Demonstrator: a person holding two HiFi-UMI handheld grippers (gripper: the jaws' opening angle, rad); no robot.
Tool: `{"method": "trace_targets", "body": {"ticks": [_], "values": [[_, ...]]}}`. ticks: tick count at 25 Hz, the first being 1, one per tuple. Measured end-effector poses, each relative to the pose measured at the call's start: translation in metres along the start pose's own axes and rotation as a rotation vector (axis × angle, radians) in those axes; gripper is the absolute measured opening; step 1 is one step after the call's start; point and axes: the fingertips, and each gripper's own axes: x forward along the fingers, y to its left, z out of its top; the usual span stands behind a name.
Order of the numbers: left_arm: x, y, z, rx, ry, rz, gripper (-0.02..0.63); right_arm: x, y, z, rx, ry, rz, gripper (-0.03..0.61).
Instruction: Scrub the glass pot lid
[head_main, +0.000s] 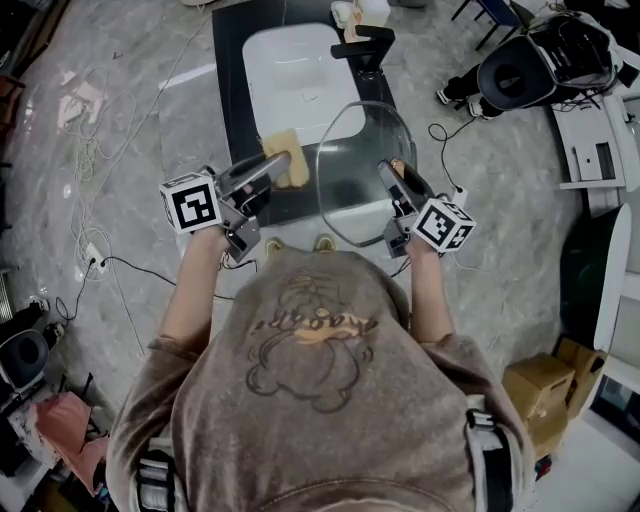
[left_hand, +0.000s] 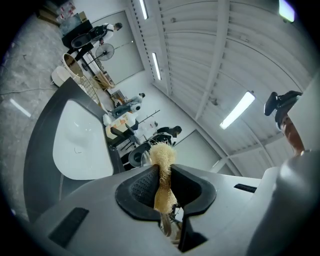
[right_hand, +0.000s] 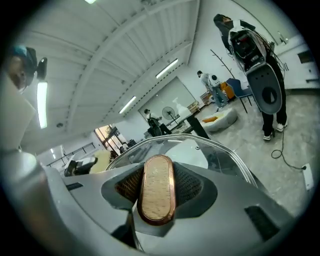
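Jaws of the right gripper (right_hand: 157, 192) are clamped on the oval wooden handle (right_hand: 156, 175) of the glass pot lid (right_hand: 220, 157), one pad on either side of its copper-coloured rim. The clear pane spreads away beyond them toward the middle of that view. Jaws of the left gripper (left_hand: 163, 175) are pinched on a straw-coloured fibrous scrubber (left_hand: 162, 156), whose frayed tip pokes out past the pads.

In the head view the lid hangs at centre frame, lifted and tilted, over the dark counter (head_main: 228, 70) at the near end of the white sink basin (head_main: 290, 70). The scrubber sits just beside the lid's left rim (whether it touches the glass I cannot tell). A faucet (head_main: 365, 45) stands at top centre, behind both.

Scrubbing looks about to begin, or barely under way. The handle is the only hold on the lid, so any push at the rim will lever it round that one point. The right grip should be firm and should lean into each stroke. The scrubber looks soft and is held by a narrow pinch, so it is better to press with the part nearest the pads than with the floppy tip. Overlapping strokes from rim to handle should cover the glass. Pressure should stay moderate, since glass is probably slick, and the lid is best worked over the basin.
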Motion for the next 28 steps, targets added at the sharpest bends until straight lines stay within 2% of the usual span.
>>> {"method": "trace_targets", "body": {"ticks": [4, 12, 18, 28], "values": [[-0.002, 0.005, 0.004, 0.002, -0.016, 0.011, 0.074, 0.018, -0.006, -0.013, -0.107, 0.108, -0.057, 0.172], [-0.009, 0.006, 0.009, 0.002, -0.046, 0.037, 0.074, 0.05, -0.026, -0.044, -0.243, 0.298, -0.135, 0.172], [-0.014, 0.013, 0.011, 0.003, -0.065, 0.069, 0.074, 0.076, -0.041, -0.072, -0.292, 0.424, -0.149, 0.172], [-0.031, 0.033, 0.019, -0.006, -0.122, 0.129, 0.074, 0.117, -0.056, -0.102, -0.384, 0.58, -0.166, 0.172]]}}
